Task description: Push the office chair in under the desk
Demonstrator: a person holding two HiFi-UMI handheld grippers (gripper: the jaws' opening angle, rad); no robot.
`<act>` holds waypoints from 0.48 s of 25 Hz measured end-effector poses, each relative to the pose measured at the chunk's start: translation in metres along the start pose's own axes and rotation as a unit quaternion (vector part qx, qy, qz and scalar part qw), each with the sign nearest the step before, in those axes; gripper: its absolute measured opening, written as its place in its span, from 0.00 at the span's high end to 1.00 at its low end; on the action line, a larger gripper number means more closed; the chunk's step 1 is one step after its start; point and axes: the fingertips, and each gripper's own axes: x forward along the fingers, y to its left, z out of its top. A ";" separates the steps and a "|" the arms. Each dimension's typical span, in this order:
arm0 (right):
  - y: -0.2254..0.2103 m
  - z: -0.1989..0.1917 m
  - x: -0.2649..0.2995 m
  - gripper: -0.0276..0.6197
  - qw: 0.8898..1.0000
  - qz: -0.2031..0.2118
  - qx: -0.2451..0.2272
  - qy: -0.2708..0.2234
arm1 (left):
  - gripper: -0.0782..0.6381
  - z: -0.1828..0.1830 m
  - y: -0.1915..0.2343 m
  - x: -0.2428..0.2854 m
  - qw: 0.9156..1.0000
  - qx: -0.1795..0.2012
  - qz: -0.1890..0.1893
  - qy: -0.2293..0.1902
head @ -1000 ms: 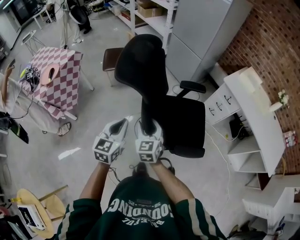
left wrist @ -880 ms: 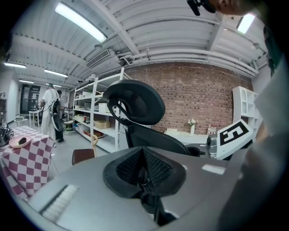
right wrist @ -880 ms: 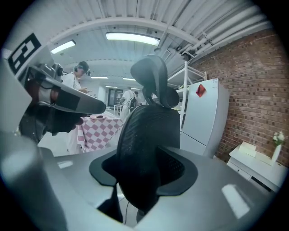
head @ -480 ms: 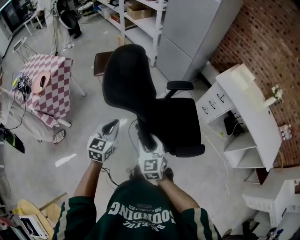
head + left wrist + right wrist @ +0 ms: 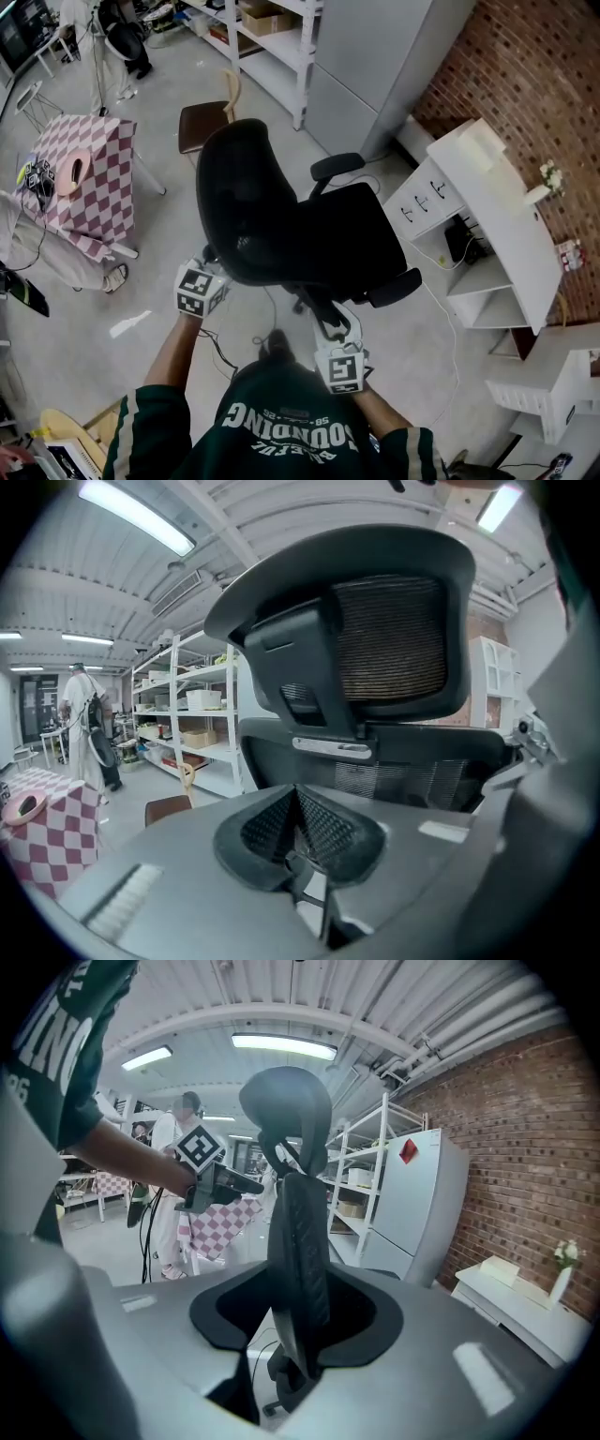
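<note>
The black office chair [image 5: 253, 206] stands in front of me, its seat turned toward the white desk [image 5: 487, 206] at the right. My right gripper [image 5: 328, 323] is shut on the narrow spine at the bottom of the backrest. In the right gripper view that edge [image 5: 300, 1232] stands upright between the jaws, which have just been closing on it. My left gripper [image 5: 211, 272] is shut with nothing in it, at the backrest's left edge. In the left gripper view the backrest and headrest [image 5: 394, 639] rise close ahead of the shut pads [image 5: 319, 822].
A checkered table [image 5: 89, 178] and a small brown chair [image 5: 202, 122] stand at the left. White shelves [image 5: 272, 37] and a grey cabinet [image 5: 375, 66] line the back. A brick wall [image 5: 534, 75] runs behind the desk, and a cable lies on the floor by the drawers [image 5: 422, 202].
The chair has swivelled, so its backrest now faces me and its seat points toward the desk. My right gripper has swung right and nearer to me with the spine. My left gripper has shifted left.
</note>
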 end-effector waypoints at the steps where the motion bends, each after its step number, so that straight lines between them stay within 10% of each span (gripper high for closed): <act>1: -0.005 -0.004 -0.008 0.73 1.000 -0.003 0.001 0.004 | 0.87 0.001 0.002 0.001 1.000 0.004 0.001 0.001; 12: -0.075 -0.050 -0.077 0.62 0.996 -0.067 0.041 0.031 | 0.66 0.004 0.033 0.018 0.998 0.063 0.010 0.014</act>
